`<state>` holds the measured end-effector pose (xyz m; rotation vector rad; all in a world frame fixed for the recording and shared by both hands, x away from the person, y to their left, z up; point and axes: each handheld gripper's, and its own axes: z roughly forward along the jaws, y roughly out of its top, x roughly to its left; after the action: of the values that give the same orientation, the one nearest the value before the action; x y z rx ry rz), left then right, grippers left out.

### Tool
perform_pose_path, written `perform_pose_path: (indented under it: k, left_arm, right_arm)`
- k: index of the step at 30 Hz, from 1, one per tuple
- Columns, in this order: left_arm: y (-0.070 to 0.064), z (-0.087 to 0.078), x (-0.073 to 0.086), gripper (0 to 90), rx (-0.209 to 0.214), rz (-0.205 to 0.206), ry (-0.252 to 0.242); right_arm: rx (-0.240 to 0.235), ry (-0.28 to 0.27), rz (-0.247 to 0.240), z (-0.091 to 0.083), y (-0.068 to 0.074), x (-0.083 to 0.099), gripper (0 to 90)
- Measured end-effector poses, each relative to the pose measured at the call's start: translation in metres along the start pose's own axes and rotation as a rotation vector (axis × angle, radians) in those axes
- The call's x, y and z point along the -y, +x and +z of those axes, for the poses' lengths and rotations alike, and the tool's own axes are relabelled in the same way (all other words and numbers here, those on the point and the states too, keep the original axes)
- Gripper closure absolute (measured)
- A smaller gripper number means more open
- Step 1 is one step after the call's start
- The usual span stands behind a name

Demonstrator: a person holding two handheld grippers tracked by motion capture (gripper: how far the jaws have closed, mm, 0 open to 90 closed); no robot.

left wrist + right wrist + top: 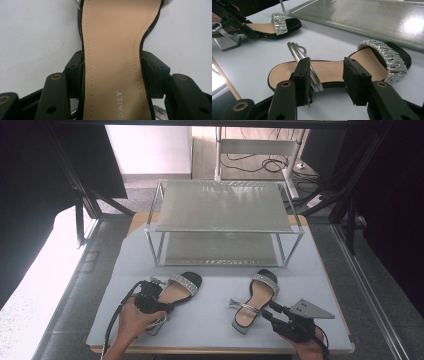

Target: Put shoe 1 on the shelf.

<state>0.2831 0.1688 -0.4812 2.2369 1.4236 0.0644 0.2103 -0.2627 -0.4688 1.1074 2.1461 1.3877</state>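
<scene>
Sandals lie side by side on the grey table (215, 320) in the lower half of the high view, in front of a two-tier wire shoe rack (225, 222) that fills the middle of the frame. Both shelves of the rack hold nothing, so by my reading the job of putting the pair away has barely begun. The left sandal (176, 292) sits at lower left with the left gripper (150, 301) over its heel end; the right sandal (256, 301) sits at lower right, and the right gripper (280, 316) reaches its heel end from the bottom edge.

Looking along the left gripper (112, 75), the tan insole of the left sandal (115, 50) runs up the centre of the frame, and the two black jaws press against its narrow waist on either side, clamped on it. The sole looks to be resting on the table, so the lift seems not yet done.

Looking along the right gripper (327, 80), its jaws stand apart, straddling the near edge of the right sandal (332, 68) at mid-frame; the silver ankle strap (304, 60) lies just beside the left jaw. The other sandal (272, 26) shows at upper left. Closing on this shoe, lifting both, and setting them on a shelf all appear to remain.
</scene>
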Motion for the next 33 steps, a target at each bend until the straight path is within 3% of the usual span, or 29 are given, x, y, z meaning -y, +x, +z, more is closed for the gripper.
perform_pose_path:
  k: [6, 19, 33]
  left_arm:
    - [0.005, -0.018, -0.008, 43.5, 0.083, 0.021, -0.016]
    - [0.001, -0.047, -0.026, 43.5, 0.188, 0.037, -0.07]
    - [-0.005, -0.077, -0.044, 43.5, 0.257, 0.051, -0.135]
  right_arm:
    - [0.008, -0.008, 0.009, -0.003, -0.003, -0.001, 57.3]
    - [0.018, -0.029, 0.026, -0.009, -0.009, -0.002, 57.3]
    - [0.028, -0.04, 0.041, -0.013, -0.012, -0.003, 57.4]
